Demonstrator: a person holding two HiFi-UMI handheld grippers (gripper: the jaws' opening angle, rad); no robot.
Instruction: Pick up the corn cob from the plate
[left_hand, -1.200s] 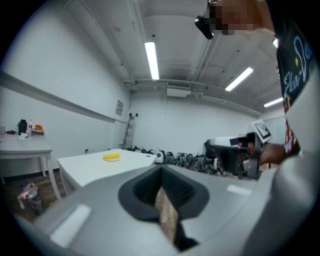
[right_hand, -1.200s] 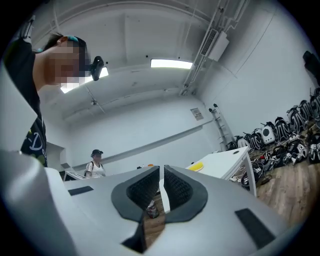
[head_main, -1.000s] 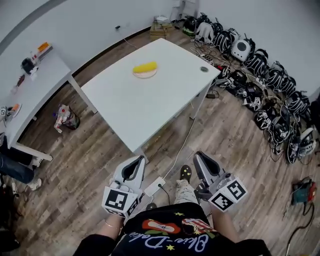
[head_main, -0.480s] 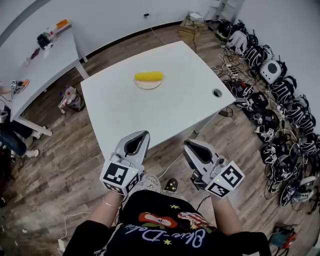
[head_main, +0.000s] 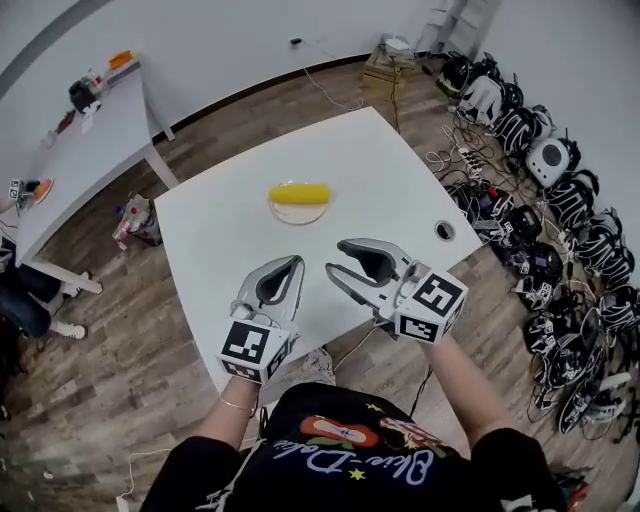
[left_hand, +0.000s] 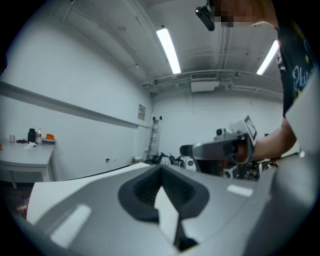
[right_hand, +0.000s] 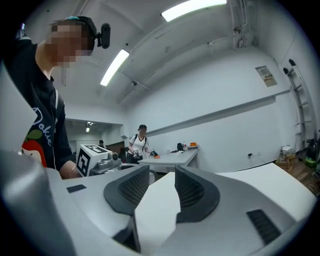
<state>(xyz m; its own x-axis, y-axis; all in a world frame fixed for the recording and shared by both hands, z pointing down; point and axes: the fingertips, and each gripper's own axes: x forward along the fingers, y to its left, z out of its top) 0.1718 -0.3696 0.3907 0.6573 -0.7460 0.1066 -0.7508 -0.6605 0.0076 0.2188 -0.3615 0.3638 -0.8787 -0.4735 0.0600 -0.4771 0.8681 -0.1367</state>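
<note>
A yellow corn cob (head_main: 299, 194) lies on a small round plate (head_main: 299, 212) near the middle of the white table (head_main: 380, 170). Both grippers hover over the table's near part, short of the plate. My left gripper (head_main: 291, 263) points toward the plate with its jaws together and nothing in them. My right gripper (head_main: 338, 258) points leftward across the table; its jaws are opening, with only bare tabletop showing between them. In the left gripper view the right gripper (left_hand: 220, 149) shows ahead at the right. The cob shows in neither gripper view.
A second white table (head_main: 85, 140) with small items stands at the far left, with a person (right_hand: 140, 142) beside it. Headsets and cables (head_main: 560, 210) are heaped on the wooden floor at the right. A cable hole (head_main: 445, 231) sits near the table's right edge.
Both grippers have come forward from over the floor to over the table's near edge. The right gripper has swung to point left, and its jaws have parted.
</note>
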